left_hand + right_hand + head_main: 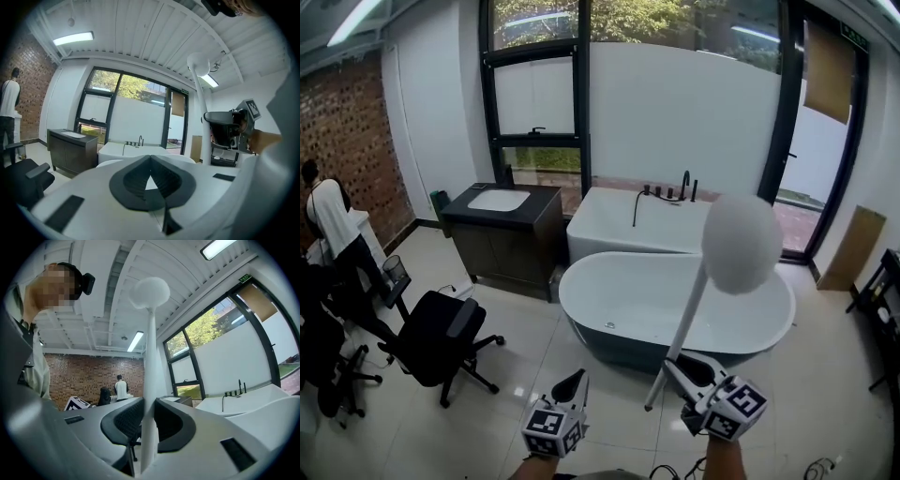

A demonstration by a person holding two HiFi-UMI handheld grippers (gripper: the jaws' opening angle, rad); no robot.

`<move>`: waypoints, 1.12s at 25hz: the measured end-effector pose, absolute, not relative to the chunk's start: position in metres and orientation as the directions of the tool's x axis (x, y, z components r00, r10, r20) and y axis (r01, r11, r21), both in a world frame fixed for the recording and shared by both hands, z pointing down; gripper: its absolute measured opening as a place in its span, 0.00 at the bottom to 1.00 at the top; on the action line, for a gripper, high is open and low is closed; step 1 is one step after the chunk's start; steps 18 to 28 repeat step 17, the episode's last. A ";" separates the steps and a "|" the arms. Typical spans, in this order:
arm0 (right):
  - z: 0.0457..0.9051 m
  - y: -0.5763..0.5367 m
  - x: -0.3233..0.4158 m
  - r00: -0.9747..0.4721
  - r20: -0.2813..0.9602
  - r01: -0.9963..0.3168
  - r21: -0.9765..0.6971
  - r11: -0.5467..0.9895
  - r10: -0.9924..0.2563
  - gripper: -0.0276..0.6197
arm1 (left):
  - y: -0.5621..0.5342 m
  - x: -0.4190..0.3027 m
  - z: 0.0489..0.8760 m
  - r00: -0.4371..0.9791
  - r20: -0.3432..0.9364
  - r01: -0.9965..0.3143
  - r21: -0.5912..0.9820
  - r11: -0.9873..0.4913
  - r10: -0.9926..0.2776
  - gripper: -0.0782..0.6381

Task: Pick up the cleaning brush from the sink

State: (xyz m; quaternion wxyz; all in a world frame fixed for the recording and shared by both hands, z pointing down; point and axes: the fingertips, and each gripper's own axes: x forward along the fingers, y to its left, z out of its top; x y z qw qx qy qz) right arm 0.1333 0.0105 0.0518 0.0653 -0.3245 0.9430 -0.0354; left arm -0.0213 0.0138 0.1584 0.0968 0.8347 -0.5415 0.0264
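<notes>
The cleaning brush (742, 242) is white, with a round head on a long straight handle. It stands upright and tilted in the air over the oval bathtub (609, 305), with my right gripper (682, 367) shut on the lower part of the handle. In the right gripper view the brush (150, 292) rises between the dark pads (171, 420) toward the ceiling. My left gripper (577, 382) hangs low beside it, shut with nothing in it; its pads (136, 180) meet. The left gripper view catches the brush (198, 63) and the right gripper (224, 132) on its right side.
A dark vanity with a white sink (499, 200) stands at the back left under the window. A rectangular tub (609, 225) with black taps sits behind the oval one. A black office chair (439, 337) is on the tiled floor at left, and a person (332, 217) stands by the brick wall.
</notes>
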 end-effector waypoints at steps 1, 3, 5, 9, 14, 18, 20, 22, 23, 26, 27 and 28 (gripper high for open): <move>0.053 0.010 0.130 -0.784 -0.099 -0.603 -0.111 0.790 -0.613 0.13 | 0.015 -0.025 0.159 0.404 0.150 -0.913 0.133 -0.387 -0.902 0.12; 0.055 0.012 0.125 -0.790 -0.091 -0.596 -0.119 0.794 -0.606 0.13 | 0.018 -0.031 0.162 0.391 0.156 -0.918 0.138 -0.372 -0.907 0.12; 0.055 0.013 0.121 -0.795 -0.088 -0.590 -0.119 0.798 -0.601 0.13 | 0.020 -0.035 0.163 0.382 0.159 -0.922 0.141 -0.362 -0.911 0.12; 0.052 0.014 0.119 -0.810 -0.083 -0.575 -0.085 0.814 -0.580 0.13 | 0.021 -0.036 0.158 0.376 0.149 -0.924 0.138 -0.357 -0.915 0.12; 0.059 0.015 0.117 -0.799 -0.090 -0.585 -0.108 0.804 -0.594 0.13 | 0.025 -0.039 0.163 0.373 0.148 -0.925 0.134 -0.355 -0.916 0.12; 0.062 0.015 0.111 -0.797 -0.083 -0.589 -0.117 0.800 -0.599 0.13 | 0.026 -0.047 0.166 0.367 0.154 -0.928 0.130 -0.350 -0.917 0.12; 0.062 0.015 0.111 -0.797 -0.083 -0.589 -0.117 0.800 -0.599 0.13 | 0.026 -0.047 0.166 0.367 0.154 -0.928 0.130 -0.350 -0.917 0.12; 0.062 0.015 0.111 -0.797 -0.083 -0.589 -0.117 0.800 -0.599 0.13 | 0.026 -0.047 0.166 0.367 0.154 -0.928 0.130 -0.350 -0.917 0.12; 0.062 0.015 0.111 -0.797 -0.083 -0.589 -0.117 0.800 -0.599 0.13 | 0.026 -0.047 0.166 0.367 0.154 -0.928 0.130 -0.350 -0.917 0.12; 0.062 0.015 0.111 -0.797 -0.083 -0.589 -0.117 0.800 -0.599 0.13 | 0.026 -0.047 0.166 0.367 0.154 -0.928 0.130 -0.350 -0.917 0.12; 0.062 0.015 0.111 -0.797 -0.083 -0.589 -0.117 0.800 -0.599 0.13 | 0.026 -0.047 0.166 0.367 0.154 -0.928 0.130 -0.350 -0.917 0.12; 0.062 0.015 0.111 -0.797 -0.083 -0.589 -0.117 0.800 -0.599 0.13 | 0.026 -0.047 0.166 0.367 0.154 -0.928 0.130 -0.350 -0.917 0.12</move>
